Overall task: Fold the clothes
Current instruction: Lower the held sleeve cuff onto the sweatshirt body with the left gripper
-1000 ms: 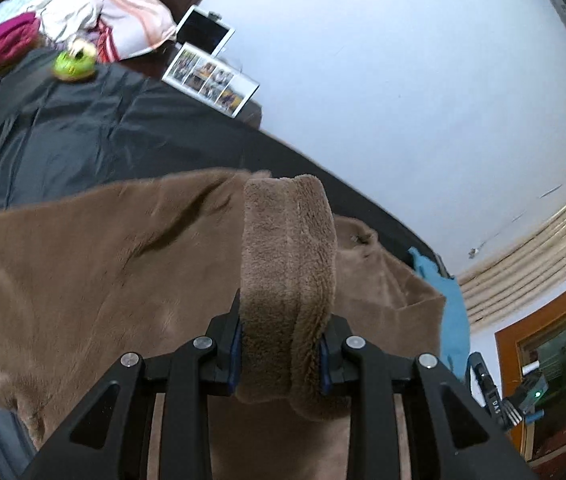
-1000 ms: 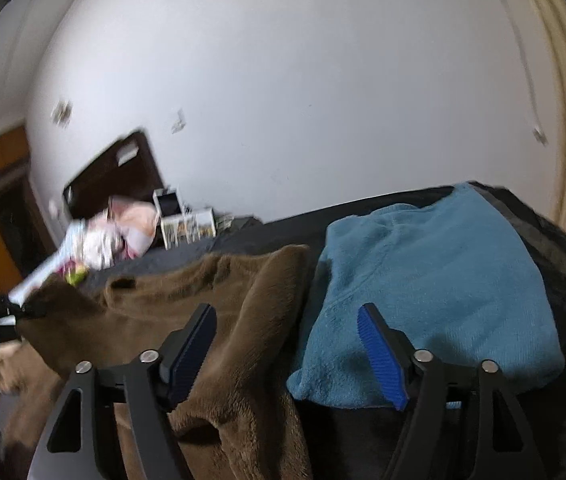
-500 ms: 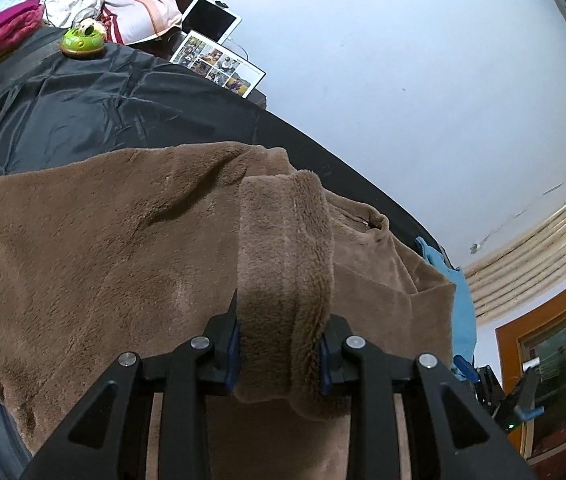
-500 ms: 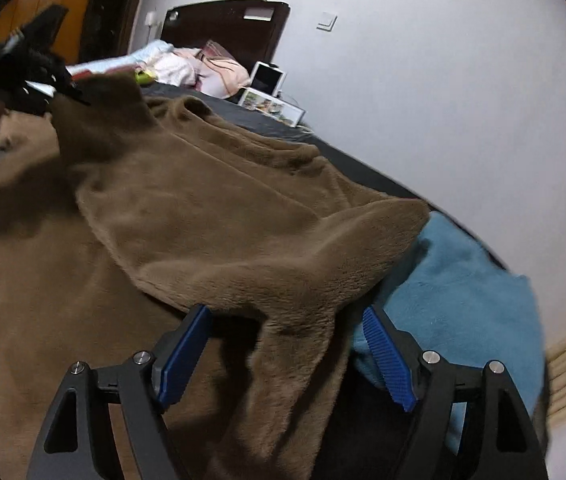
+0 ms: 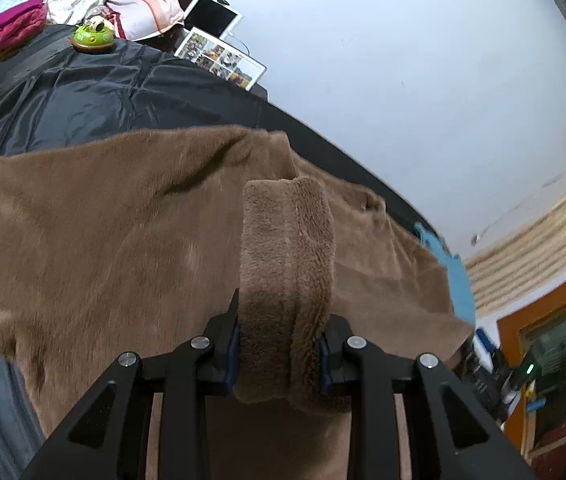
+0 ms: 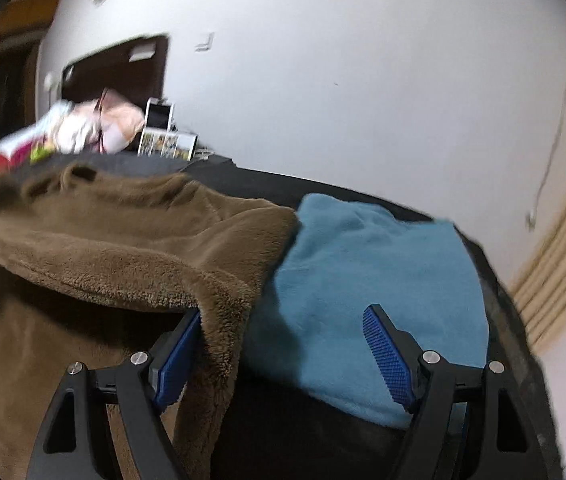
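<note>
here the left gripper is clamped tight on a doubled, thick hem of the brown fleece garment, the band standing up between its blue pads and running straight away from the camera; the rest of the fleece spreads out from that pinch toward the far side of the bed, part lifted and part sagging, so the fabric's long run lies ahead and to the left of the left jaws; right gripper is wide open, holding nothing; a hanging fleece corner drapes against the inner face of its left pad while the right pad stands clear over the blue towel; that corner sits inside the gap but hard to one side, not centred; blue towel lies folded just beside the fleece, near the bed's right edge, touching or slightly under the brown edge; cannot tell which; judgement: the right gripper is the nearer one to the free corner, and any close would need the gap shifted left so the edge sits mid-jaw; risk is catching the towel too; pillows and clutter stay at the bed's far corner, well apart; right view is motion blurred, so fine edges are unsure.
</note>
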Action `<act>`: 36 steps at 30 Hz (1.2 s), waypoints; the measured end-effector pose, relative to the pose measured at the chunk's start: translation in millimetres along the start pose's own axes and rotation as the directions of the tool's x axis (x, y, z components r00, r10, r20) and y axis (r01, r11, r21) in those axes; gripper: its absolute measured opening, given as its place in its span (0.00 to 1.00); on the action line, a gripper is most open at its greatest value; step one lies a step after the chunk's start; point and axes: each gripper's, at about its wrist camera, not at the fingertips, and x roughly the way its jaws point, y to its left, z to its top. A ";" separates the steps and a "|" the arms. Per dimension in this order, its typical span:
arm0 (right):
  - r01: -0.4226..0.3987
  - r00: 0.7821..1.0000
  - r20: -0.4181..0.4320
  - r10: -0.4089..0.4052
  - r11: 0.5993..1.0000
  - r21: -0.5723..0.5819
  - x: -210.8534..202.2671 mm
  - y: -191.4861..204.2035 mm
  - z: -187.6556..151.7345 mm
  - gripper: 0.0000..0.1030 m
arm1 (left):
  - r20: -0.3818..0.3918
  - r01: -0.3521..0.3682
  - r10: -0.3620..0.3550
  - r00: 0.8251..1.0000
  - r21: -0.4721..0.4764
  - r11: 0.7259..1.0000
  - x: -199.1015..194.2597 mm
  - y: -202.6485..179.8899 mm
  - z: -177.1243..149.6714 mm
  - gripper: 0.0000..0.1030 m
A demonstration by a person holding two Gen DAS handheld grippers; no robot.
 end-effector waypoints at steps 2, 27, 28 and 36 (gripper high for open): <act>0.008 1.000 -0.022 -0.008 1.000 0.004 -0.5 -3.5 -5.4 0.78 | -0.024 -0.020 0.021 0.999 0.036 0.999 1.3 -4.0 -12.3 0.33; -0.349 0.937 -0.059 0.344 0.921 -0.173 -7.3 74.3 53.8 0.80 | -0.068 -0.021 0.025 0.997 0.063 0.998 4.6 7.3 -38.2 0.63; -0.354 0.935 -0.086 0.343 0.919 -0.173 5.6 78.4 54.8 0.80 | -0.071 -0.013 0.016 0.997 0.051 0.999 5.4 9.4 -34.4 0.63; -0.210 0.967 -0.176 0.184 0.968 -0.138 73.4 67.9 31.1 0.80 | -0.098 -0.062 0.066 0.993 0.050 0.997 29.3 9.2 -22.1 0.64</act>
